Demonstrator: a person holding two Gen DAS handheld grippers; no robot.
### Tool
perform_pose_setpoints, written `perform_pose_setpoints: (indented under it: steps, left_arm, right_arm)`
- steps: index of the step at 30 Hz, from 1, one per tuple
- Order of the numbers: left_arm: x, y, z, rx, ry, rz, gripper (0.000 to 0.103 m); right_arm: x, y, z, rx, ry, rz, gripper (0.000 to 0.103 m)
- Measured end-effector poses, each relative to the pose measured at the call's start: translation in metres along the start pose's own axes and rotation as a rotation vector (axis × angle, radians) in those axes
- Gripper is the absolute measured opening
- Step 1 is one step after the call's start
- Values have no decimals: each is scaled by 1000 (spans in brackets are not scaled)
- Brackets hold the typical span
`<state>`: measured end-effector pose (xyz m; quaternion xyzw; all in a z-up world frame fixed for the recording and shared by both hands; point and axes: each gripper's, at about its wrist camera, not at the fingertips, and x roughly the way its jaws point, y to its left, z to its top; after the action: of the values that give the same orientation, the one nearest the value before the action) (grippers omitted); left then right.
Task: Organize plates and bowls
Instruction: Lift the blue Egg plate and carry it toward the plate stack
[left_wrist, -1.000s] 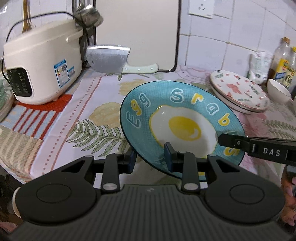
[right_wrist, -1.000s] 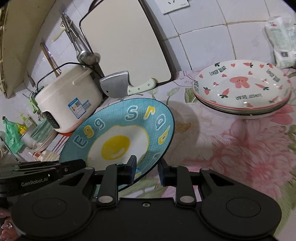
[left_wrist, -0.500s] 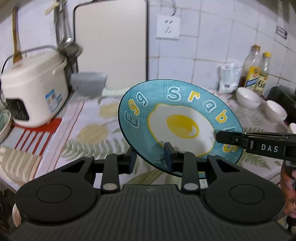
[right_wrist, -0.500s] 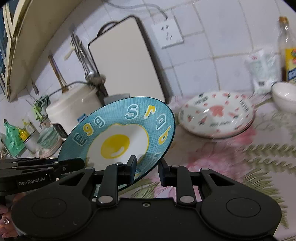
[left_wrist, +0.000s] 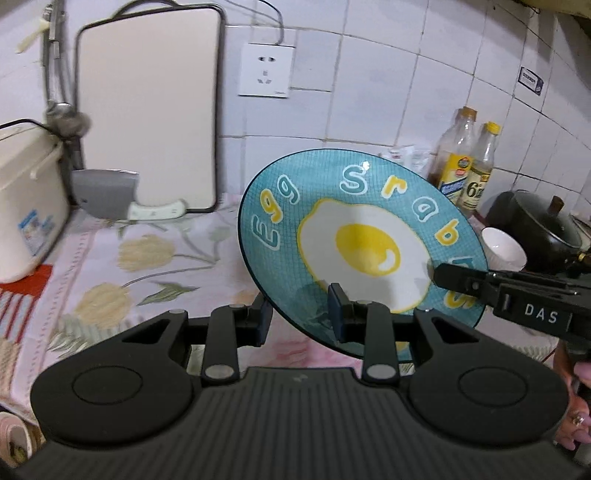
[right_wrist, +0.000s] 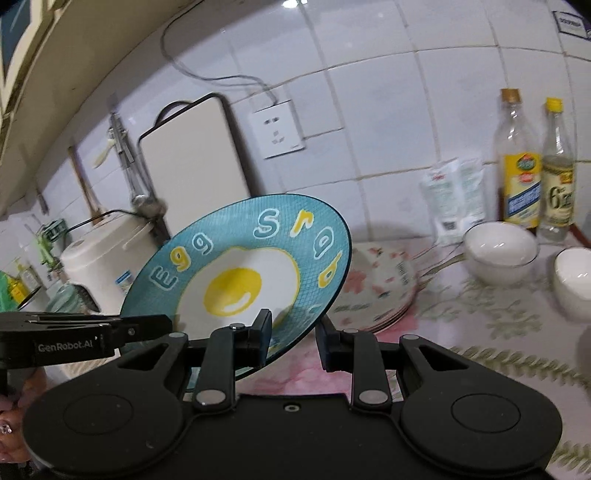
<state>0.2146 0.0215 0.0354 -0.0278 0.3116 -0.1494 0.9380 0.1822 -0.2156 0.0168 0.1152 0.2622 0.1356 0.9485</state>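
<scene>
A blue plate with a fried-egg picture (left_wrist: 362, 243) is held tilted in the air above the counter by both grippers. My left gripper (left_wrist: 300, 316) is shut on its near rim. My right gripper (right_wrist: 293, 338) is shut on its other rim and shows as a black arm marked DAS in the left wrist view (left_wrist: 517, 299). The plate also shows in the right wrist view (right_wrist: 240, 280). A stack of white plates with red patterns (right_wrist: 380, 291) sits on the counter just behind it. White bowls (right_wrist: 500, 251) stand at the right.
A rice cooker (left_wrist: 26, 210), a cleaver (left_wrist: 110, 195) and a leaning cutting board (left_wrist: 147, 110) stand at the back left. Oil bottles (right_wrist: 521, 166) and a dark pot (left_wrist: 535, 229) stand at the back right. A floral cloth (left_wrist: 147, 266) covers the counter.
Both grippers have lifted the blue plate higher above the counter and carried it to the right, toward the patterned plates and the bowls. Both stay shut on it.
</scene>
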Motion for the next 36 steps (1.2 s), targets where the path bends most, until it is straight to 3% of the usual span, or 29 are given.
perform_pose_setpoints:
  steps: [9, 20, 33, 36]
  left_arm:
    - [64, -5, 22, -75, 47, -48, 30]
    - [139, 1, 14, -82, 109, -41, 30]
    - [176, 4, 11, -86, 151, 3, 30]
    - [182, 8, 10, -106, 163, 3, 30]
  right_arm:
    - [30, -35, 23, 0, 11, -70, 30]
    - [87, -73, 8, 68, 83, -97, 30]
    - [123, -89, 3, 102, 139, -97, 30]
    - [131, -83, 2, 56, 151, -127, 31]
